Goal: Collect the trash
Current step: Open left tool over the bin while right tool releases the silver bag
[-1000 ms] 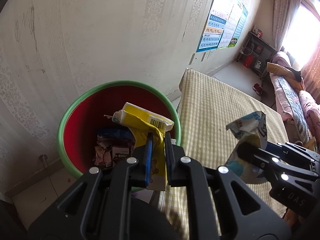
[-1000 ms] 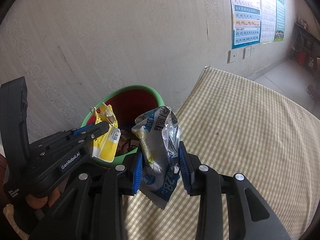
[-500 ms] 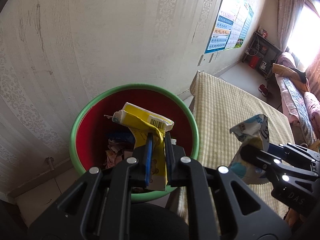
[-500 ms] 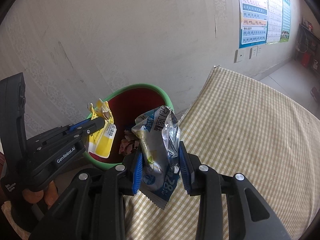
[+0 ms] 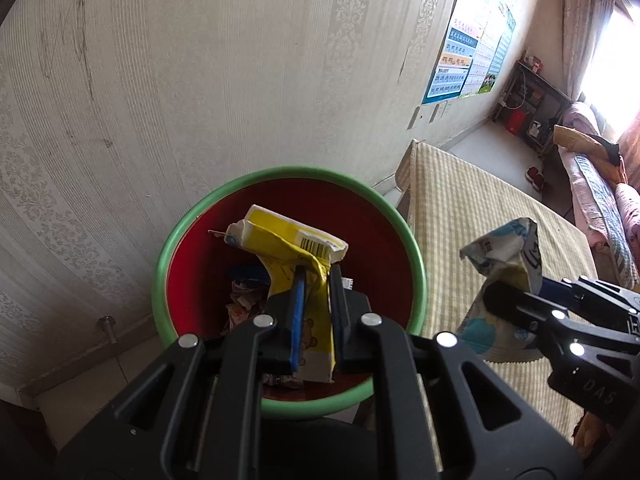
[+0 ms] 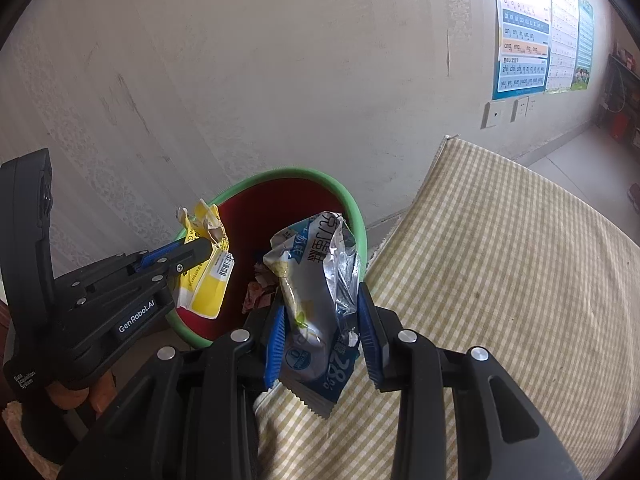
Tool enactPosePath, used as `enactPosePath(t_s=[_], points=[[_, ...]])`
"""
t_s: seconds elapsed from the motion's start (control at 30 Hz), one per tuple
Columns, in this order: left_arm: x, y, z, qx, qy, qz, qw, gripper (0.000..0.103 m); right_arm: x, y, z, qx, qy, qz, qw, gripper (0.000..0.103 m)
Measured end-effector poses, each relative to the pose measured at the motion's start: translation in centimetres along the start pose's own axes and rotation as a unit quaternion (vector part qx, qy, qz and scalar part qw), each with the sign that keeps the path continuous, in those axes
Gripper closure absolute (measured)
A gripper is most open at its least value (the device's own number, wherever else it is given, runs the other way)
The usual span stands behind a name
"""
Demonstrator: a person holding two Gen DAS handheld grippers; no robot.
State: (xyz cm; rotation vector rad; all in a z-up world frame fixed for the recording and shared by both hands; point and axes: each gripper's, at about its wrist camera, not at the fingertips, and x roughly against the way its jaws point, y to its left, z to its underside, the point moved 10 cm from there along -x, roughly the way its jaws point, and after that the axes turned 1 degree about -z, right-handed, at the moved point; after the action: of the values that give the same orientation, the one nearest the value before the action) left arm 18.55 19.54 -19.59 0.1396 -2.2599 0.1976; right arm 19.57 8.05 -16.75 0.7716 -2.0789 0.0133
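A red bin with a green rim [image 5: 416, 264] [image 6: 352, 208] stands by the wall, with scraps of trash [image 5: 244, 300] at its bottom. My left gripper [image 5: 316, 280] [image 6: 200, 248] is shut on a crumpled yellow wrapper [image 5: 292, 248] [image 6: 208, 284] and hangs over the bin's opening. My right gripper [image 6: 320, 320] [image 5: 504, 300] is shut on a silver and blue snack bag [image 6: 316, 304] [image 5: 500, 264], held over the checked cloth just right of the bin's rim.
A table with a yellow checked cloth [image 5: 472, 216] [image 6: 500, 272] adjoins the bin on the right. The papered wall [image 5: 200, 80] runs close behind. Posters [image 6: 524, 32] hang further along, and a sofa [image 5: 600, 200] and a shelf [image 5: 528, 108] stand at the far end.
Both grippers have moved toward the bin with their wrappers. The bin now sits more centred under the left gripper, and the right one has come nearer the rim.
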Motion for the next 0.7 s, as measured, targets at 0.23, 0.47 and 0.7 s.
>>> enactPosePath(t_s=[0.23,0.47,0.7], points=[[-1.0,1.3,-0.4,0.005,0.003,-0.010,0.9999,0.092,-1.2,0.4,-0.6,0.004,0.005,-0.007,1.000,0.070],[-2.0,1.8,-0.7,0.004,0.008,-0.014,0.9999,0.092,-2.3,0.8,-1.4,0.007,0.010,-0.008,1.000,0.069],[-3.2,2.4,-1.0,0.005,0.017,-0.021,0.9996,0.092,-3.2,1.1,-2.1,0.012,0.017,-0.006,1.000,0.069]])
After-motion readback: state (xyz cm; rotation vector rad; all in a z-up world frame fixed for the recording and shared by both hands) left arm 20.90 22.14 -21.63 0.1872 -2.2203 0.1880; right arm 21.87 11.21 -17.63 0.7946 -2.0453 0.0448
